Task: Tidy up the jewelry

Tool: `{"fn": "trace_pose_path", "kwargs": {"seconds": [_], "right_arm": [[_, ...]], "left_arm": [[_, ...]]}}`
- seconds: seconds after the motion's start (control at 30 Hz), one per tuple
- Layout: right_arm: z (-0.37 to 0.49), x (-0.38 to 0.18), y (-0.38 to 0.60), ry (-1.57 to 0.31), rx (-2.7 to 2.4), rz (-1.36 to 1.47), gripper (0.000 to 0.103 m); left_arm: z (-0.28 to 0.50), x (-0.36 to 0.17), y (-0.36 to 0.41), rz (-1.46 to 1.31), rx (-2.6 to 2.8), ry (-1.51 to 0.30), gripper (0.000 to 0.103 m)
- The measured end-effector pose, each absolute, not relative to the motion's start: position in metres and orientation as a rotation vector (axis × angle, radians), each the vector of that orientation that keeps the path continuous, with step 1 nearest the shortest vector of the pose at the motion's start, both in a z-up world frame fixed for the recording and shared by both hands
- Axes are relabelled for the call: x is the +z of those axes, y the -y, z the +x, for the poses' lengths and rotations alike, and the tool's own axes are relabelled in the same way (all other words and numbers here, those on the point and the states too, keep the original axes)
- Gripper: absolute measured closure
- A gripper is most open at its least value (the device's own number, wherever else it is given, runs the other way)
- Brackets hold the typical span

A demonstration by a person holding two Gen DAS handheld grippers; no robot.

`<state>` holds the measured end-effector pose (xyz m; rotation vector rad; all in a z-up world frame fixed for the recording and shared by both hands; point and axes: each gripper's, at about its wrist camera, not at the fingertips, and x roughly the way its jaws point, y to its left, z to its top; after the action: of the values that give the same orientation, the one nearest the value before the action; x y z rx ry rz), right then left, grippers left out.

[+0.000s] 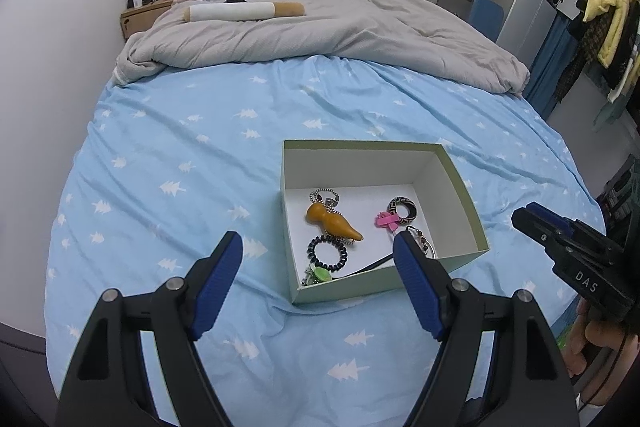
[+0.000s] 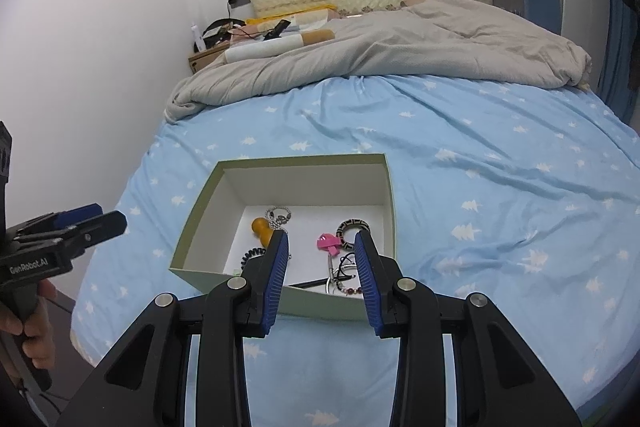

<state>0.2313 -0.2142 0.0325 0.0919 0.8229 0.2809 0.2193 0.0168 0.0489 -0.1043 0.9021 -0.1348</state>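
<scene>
Left wrist view: left gripper jaws wide apart, nothing between, hovering above blue sheet near green box. Box holds orange gourd pendant, black coil hair tie, pink clip, patterned ring.

Right wrist view: right gripper jaws partly apart, empty, over box's near edge. Beaded bracelet in near corner.

The right gripper partly hides the gourd pendant.
</scene>
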Motion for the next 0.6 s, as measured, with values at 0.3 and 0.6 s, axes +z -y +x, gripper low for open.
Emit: {"fn": "trace_pose_path", "kwargs": {"seconds": [0.3,0.6], "right_arm": [[0.2260,0.0351,0.2191,-0.793,0.259,0.100,0.024],[0.2234,0.0360,0.2157,-0.789,0.231,0.065,0.000]], "left_arm": [[0.2161,0.0495,-0.0207,-0.097,-0.134,-0.893,0.026],[0.2123,0.0518,-0.0232,-0.092,-0.126,-0.894,0.025]]}}
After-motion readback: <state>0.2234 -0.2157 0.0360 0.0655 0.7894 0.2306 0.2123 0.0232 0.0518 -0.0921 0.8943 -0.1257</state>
